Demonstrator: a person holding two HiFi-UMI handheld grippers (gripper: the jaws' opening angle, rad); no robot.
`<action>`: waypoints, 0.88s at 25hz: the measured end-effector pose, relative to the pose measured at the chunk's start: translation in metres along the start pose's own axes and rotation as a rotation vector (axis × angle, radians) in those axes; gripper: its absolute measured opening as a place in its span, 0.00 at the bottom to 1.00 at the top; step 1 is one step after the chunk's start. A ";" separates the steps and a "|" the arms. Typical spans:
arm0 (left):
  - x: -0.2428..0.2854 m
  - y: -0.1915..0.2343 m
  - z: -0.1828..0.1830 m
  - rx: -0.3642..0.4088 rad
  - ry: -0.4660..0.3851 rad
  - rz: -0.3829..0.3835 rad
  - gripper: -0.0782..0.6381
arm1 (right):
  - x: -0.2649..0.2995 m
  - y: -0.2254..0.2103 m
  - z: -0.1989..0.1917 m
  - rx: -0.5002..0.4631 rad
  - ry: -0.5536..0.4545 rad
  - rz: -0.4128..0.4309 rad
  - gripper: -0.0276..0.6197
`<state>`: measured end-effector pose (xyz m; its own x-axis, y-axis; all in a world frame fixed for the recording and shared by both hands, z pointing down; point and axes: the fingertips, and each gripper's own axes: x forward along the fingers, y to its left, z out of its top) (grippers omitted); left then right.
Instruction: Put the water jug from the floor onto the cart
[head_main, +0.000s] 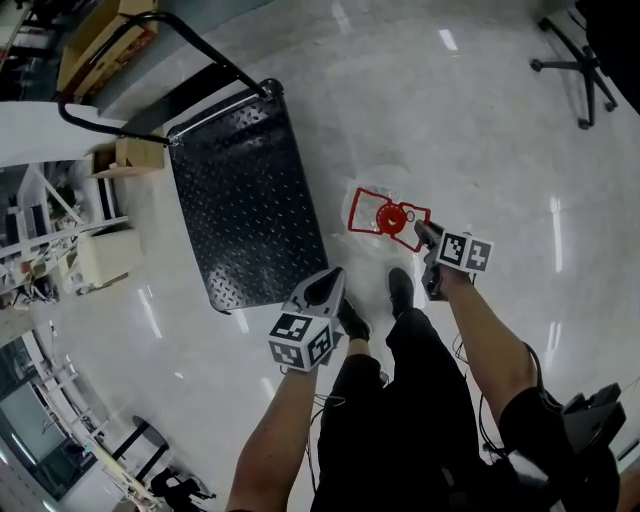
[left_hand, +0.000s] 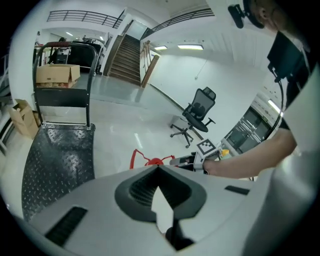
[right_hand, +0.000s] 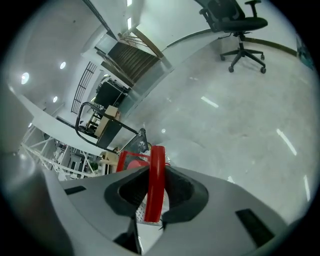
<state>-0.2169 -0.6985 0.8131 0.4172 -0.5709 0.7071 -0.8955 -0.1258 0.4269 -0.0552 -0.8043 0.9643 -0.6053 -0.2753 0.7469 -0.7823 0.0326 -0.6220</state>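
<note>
Shoes stand near water jug, cart alongside.

The head view looks steeply down on the cart, which both low, forward-facing gripper views share across the floor.

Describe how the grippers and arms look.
The left gripper and right gripper have pale grey shells with black jaw pads. Each carries a cube of black-and-white square markers. The person wears short black sleeves; thin cables trail beside the right arm.
</note>
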 end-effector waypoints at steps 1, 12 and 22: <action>-0.007 0.001 0.003 -0.009 -0.017 0.007 0.10 | -0.001 0.001 0.000 -0.004 0.007 -0.005 0.18; -0.115 0.039 0.031 -0.110 -0.242 0.131 0.10 | -0.030 0.097 0.015 -0.127 0.025 0.153 0.18; -0.256 0.053 0.043 -0.107 -0.446 0.196 0.10 | -0.098 0.247 0.013 -0.270 0.001 0.283 0.18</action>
<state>-0.3777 -0.5937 0.6305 0.1149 -0.8700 0.4795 -0.9199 0.0890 0.3818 -0.1872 -0.7816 0.7350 -0.8026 -0.2186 0.5550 -0.5951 0.3586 -0.7192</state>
